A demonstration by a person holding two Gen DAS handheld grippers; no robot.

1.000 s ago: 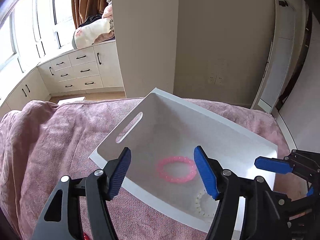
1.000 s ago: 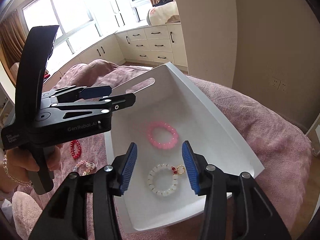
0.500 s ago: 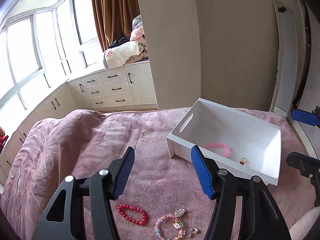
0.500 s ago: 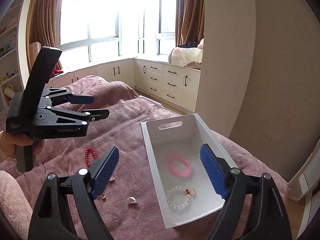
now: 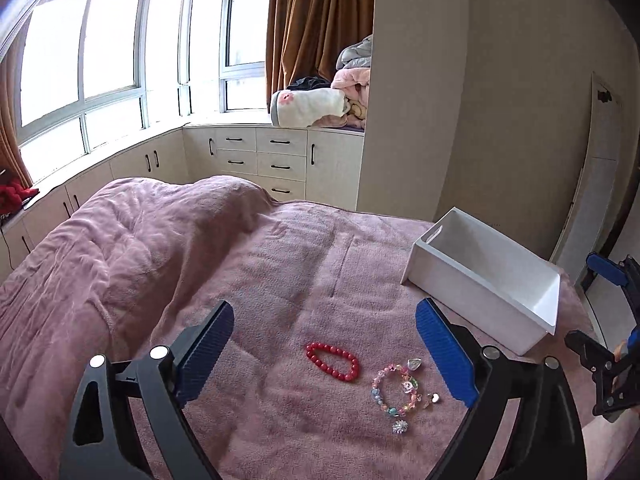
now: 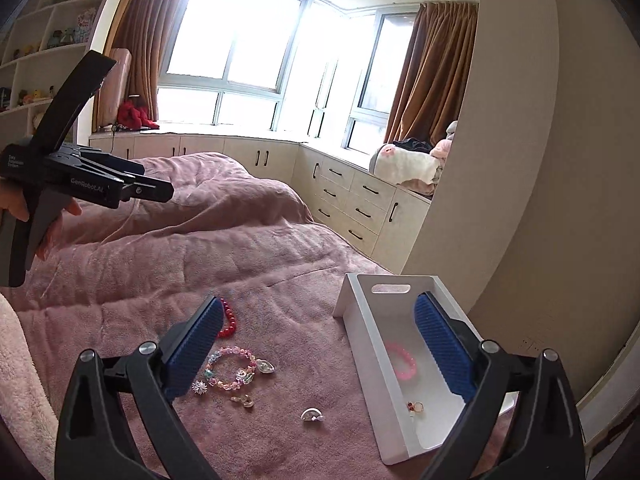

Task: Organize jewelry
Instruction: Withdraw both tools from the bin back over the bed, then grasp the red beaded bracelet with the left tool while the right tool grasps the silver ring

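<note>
Below, a pink blanket (image 5: pixel 168 280) covers the bed, with a bay window (image 6: pixel 236 52), brown curtains (image 5: pixel 316 24) and cream drawers (image 5: pixel 276 160) behind. On the blanket a white tray (image 6: pixel 360 312) holds a pink bracelet (image 6: pixel 402 362) and a small charm (image 6: pixel 416 407). Beside the tray lie a red bracelet (image 5: pixel 332 361), a pastel bracelet (image 5: pixel 396 390) and loose charms. The left gripper (image 5: pixel 326 354) and right gripper (image 6: pixel 318 344) both hover with fingers spread, holding nothing.
</note>
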